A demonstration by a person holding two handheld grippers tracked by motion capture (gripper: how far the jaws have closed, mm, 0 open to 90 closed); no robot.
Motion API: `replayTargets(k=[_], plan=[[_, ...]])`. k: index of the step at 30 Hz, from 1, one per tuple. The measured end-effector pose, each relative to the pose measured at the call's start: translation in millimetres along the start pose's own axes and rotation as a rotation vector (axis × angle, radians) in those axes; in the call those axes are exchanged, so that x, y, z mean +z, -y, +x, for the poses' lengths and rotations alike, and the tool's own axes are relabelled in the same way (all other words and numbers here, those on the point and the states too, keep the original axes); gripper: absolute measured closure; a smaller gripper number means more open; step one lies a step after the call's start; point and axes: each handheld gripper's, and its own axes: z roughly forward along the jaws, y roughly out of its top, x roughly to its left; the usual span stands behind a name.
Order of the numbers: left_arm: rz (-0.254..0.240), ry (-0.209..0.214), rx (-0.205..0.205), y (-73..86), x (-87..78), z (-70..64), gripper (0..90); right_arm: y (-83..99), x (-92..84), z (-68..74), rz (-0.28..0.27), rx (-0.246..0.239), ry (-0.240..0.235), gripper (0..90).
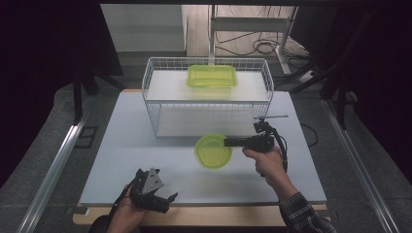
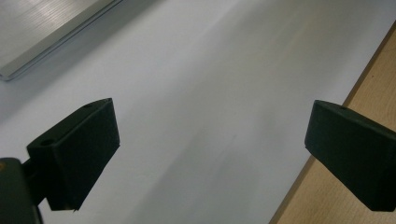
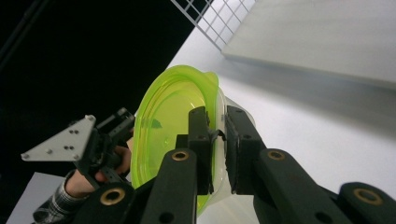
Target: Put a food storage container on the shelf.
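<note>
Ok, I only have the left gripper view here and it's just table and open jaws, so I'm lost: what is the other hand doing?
Observer: The right gripper is shut on the rim of a round green container.
Operator: Is that container on the table?
Observer: In the right gripper view it hangs tilted from the jaws; I cannot tell whether it touches the white table.
Operator: Anything beyond it?
Observer: A white wire basket stands at the table's far side, with a rectangular green container inside on top of a white block.
</note>
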Motion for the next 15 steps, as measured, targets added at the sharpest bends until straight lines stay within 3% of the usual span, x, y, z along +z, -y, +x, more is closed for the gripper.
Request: replayTargets(k=[15], plan=[[0.003, 0.0, 0.003, 0.0, 0.1, -0.2, 3.1, -29.7, -17.3, 17.6, -0.07, -0.007, -0.026, 81.8]])
